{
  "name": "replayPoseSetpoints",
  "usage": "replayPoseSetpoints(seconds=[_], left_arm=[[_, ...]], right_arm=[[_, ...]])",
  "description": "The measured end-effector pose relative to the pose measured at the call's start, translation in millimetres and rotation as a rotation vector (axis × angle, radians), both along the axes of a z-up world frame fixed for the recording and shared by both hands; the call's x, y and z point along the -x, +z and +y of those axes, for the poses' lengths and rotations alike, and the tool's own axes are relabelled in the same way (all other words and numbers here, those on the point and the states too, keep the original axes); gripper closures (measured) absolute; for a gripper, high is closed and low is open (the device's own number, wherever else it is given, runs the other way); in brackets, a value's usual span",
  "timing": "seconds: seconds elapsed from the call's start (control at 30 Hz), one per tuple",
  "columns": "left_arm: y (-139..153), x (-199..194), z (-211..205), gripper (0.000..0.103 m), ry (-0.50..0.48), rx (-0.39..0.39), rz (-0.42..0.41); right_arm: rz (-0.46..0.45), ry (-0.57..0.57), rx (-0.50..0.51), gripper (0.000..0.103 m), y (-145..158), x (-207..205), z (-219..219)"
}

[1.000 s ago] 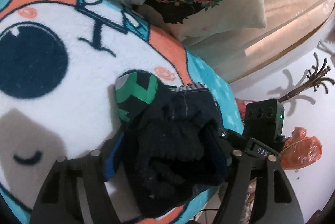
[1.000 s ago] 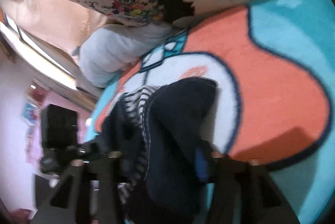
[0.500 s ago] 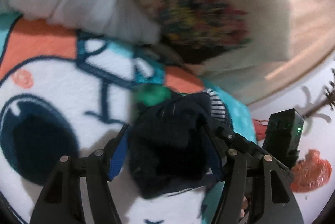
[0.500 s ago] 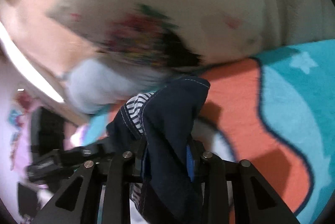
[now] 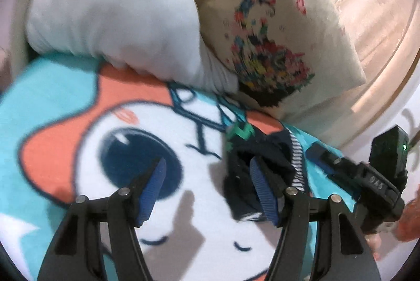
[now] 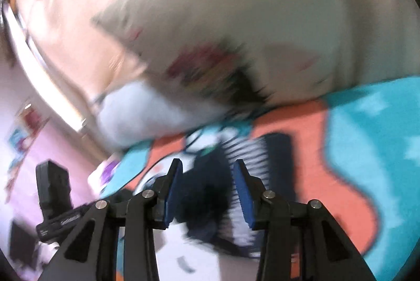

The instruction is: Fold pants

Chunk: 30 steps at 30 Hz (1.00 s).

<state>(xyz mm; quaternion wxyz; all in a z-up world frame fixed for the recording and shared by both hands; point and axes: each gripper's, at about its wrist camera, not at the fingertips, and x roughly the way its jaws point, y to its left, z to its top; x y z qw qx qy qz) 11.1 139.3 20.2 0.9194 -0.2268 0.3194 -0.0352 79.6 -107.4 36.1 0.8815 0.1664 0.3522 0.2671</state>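
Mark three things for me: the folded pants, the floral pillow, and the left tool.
folded pants (image 5: 265, 160): left wrist view, on the dark top fold.
floral pillow (image 5: 278, 44): left wrist view, on its printed face.
left tool (image 5: 210, 191): left wrist view, midway between its blue-padded fingertips.

Navy pants (image 5: 258, 163) with striped lining ahead of the claws; teal, orange and white blanket (image 5: 65, 107); floral cream pillow (image 5: 278, 44) beyond.

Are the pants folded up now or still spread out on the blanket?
Folded. The pants lie as a small dark bundle, striped lining showing, on the cartoon blanket, no legs spread out. How neatly, the blur hides.
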Motion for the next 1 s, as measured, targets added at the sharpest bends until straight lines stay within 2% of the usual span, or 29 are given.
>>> replayPoseSetpoints(seconds=[0.1, 0.13, 0.2, 0.3, 0.4, 0.5, 0.57, 0.7, 0.77, 0.87, 0.93, 1.0], left_arm=[[9, 13, -5, 0.036, 0.058, -0.091, -0.031], [11, 17, -6, 0.033, 0.067, -0.108, -0.036], [14, 22, -12, 0.028, 0.101, -0.154, -0.047], [20, 29, -22, 0.021, 0.142, -0.234, -0.066], [24, 34, -30, 0.017, 0.204, -0.318, -0.082], [28, 39, -41, 0.012, 0.25, -0.387, -0.105], [31, 43, -48, 0.009, 0.277, -0.428, -0.122], [36, 49, -66, 0.0, 0.334, -0.496, -0.143], [36, 49, -73, 0.0, 0.322, -0.51, -0.144], [30, 45, -81, 0.0, 0.25, -0.473, -0.102], [24, 44, -88, 0.0, 0.211, -0.453, -0.075], [19, 44, -95, 0.0, 0.189, -0.464, -0.051]], right_arm=[[0.08, 0.096, 0.031, 0.062, -24, -15, 34], [0.104, 0.111, 0.06, 0.062, -35, -19, 45], [0.149, 0.092, 0.074, 0.062, -53, -30, 55], [0.146, 0.08, 0.042, 0.062, -53, -33, 50], [0.113, 0.075, -0.031, 0.062, -39, -18, 28], [0.048, 0.013, -0.024, 0.053, -26, 6, 3], [-0.004, -0.043, 0.025, 0.05, -19, 25, -9], [-0.069, -0.142, 0.195, 0.048, -19, 55, -23], [-0.076, -0.169, 0.273, 0.045, -25, 65, -25], [-0.062, -0.193, 0.341, 0.042, -33, 75, -30], [-0.05, -0.208, 0.358, 0.041, -39, 80, -29], [-0.037, -0.217, 0.352, 0.04, -44, 83, -30]])
